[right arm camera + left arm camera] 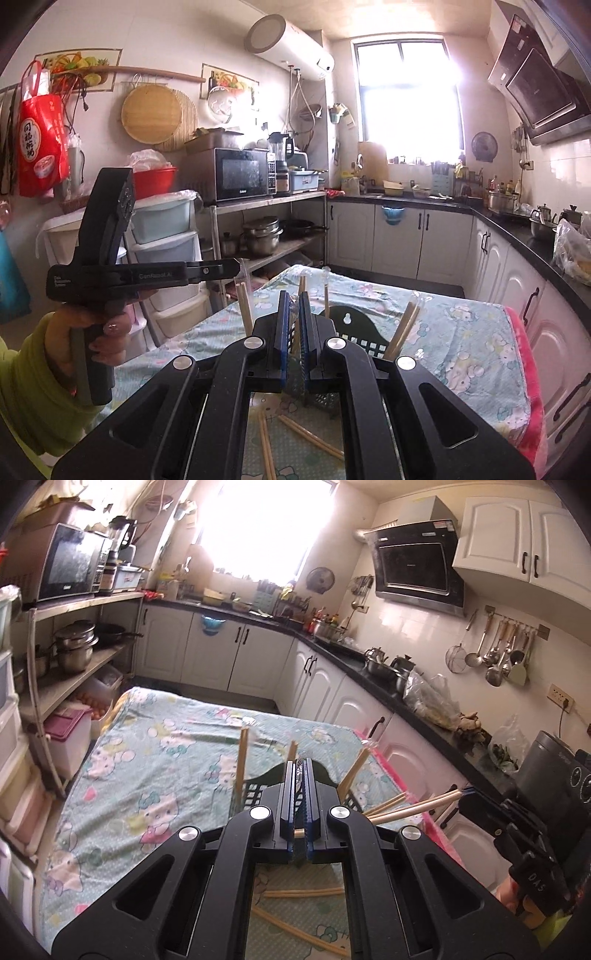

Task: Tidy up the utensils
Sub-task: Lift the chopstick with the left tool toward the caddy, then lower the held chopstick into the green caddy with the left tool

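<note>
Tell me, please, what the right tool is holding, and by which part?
The right tool holds a pair of wooden chopsticks, pinched at one end between its shut fingers, while the rest of their length juts out free.

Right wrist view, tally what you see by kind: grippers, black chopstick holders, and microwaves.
Grippers: 2 (left gripper, right gripper)
Black chopstick holder: 1
Microwave: 1
Total: 4
</note>
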The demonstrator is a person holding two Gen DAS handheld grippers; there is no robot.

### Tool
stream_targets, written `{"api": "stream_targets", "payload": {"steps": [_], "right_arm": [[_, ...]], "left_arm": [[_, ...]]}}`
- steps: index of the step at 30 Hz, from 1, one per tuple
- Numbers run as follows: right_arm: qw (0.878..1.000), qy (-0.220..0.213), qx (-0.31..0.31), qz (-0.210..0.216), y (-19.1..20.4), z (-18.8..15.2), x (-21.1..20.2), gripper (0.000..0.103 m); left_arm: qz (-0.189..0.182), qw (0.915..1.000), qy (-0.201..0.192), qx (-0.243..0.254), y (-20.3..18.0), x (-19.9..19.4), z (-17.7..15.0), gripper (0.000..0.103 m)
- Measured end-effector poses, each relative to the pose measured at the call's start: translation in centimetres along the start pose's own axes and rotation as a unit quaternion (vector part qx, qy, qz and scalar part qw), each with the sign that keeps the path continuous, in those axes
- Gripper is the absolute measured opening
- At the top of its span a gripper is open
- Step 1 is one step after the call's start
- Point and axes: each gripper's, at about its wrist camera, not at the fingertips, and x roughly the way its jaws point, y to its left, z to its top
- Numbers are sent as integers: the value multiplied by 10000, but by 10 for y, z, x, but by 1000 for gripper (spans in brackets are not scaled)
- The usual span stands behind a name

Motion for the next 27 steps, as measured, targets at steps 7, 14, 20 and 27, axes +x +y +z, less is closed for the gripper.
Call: {"api": "stream_targets", "payload": {"steps": [7, 14, 20, 27], "right_arm": [[9997, -188, 12, -155, -8, 7, -12, 5], [9989, -360, -8, -315, -16, 17, -24, 5], [9980, -459, -2, -428, -22, 23, -30, 5], [9969, -534, 57, -568, -29, 26, -33, 5]], "left_arm": [[-143, 9997, -143, 115, -15, -7, 15, 1], [-250, 9986, -365, 292, -31, -14, 32, 1], [-292, 9975, -499, 398, -43, -16, 43, 1], [-349, 9971, -571, 350, -48, -12, 53, 1]]}}
